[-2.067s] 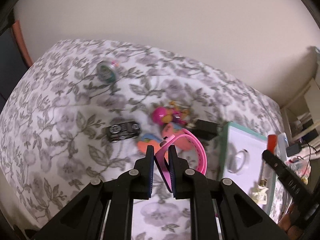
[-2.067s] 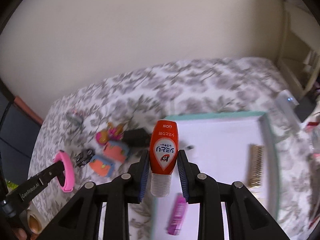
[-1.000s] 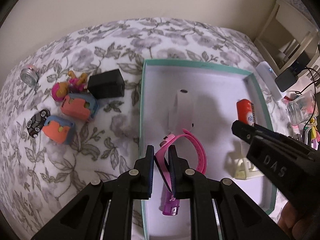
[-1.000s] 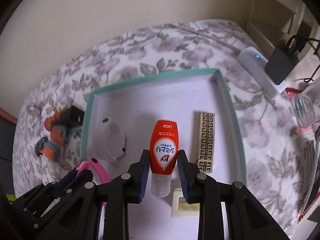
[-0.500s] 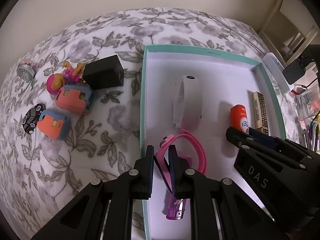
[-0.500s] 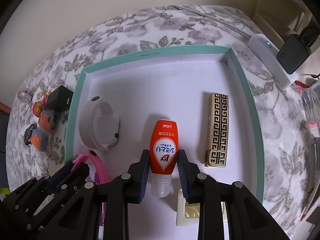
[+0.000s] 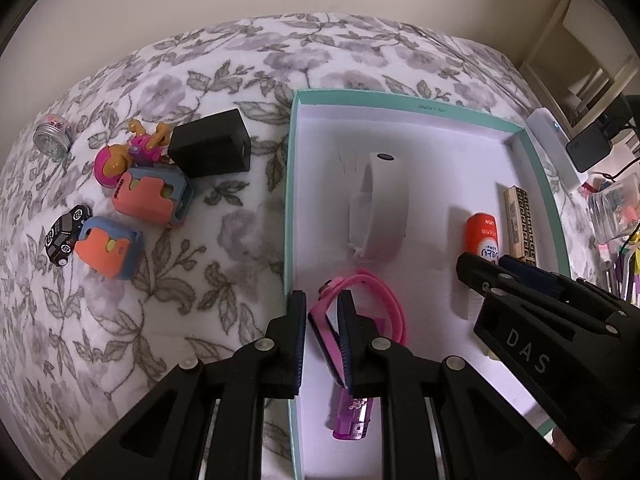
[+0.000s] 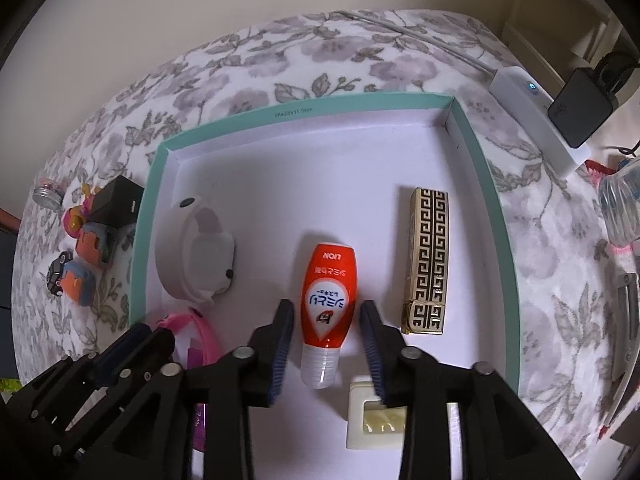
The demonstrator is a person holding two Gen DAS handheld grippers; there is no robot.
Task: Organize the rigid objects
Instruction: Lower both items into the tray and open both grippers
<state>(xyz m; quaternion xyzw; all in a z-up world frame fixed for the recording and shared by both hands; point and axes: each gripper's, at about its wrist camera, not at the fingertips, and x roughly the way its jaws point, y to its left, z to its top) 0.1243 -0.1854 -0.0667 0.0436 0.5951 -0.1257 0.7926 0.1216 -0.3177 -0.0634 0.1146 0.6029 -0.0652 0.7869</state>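
Progress: the task looks roughly half done, judging by what sits inside the teal-rimmed box (image 8: 486,184) against what lies outside it.
In the box: a white wristband (image 8: 192,252), a gold patterned case (image 8: 428,260), a small cream holder (image 8: 376,420) and a purple lighter (image 7: 352,416) lie on its white floor, well apart from each other.
Right gripper (image 8: 326,340): its jaws are opening, and the red bottle (image 8: 328,292) lies between them on the box floor, cap toward the camera, the pads clear of its sides (a release, I'd say).
Left gripper (image 7: 322,336): clamped narrow on the pink wristband (image 7: 368,304), which hangs over the near left corner of the box and is not yet set down.
Left to do: two orange-and-blue toys (image 7: 152,200), a black box (image 7: 212,148), a pink figure (image 7: 120,160), a toy car (image 7: 64,232) and a small silver tin (image 7: 52,140) wait in a cluster on the bedding, left of the box.
Surface: a soft white bedspread (image 7: 224,48) printed with grey flowers and leaves (not a firm footing).
Room: a plain cream wall behind; at the right, a white power strip (image 8: 536,116) with a black adapter (image 8: 580,108), and pale shelving.
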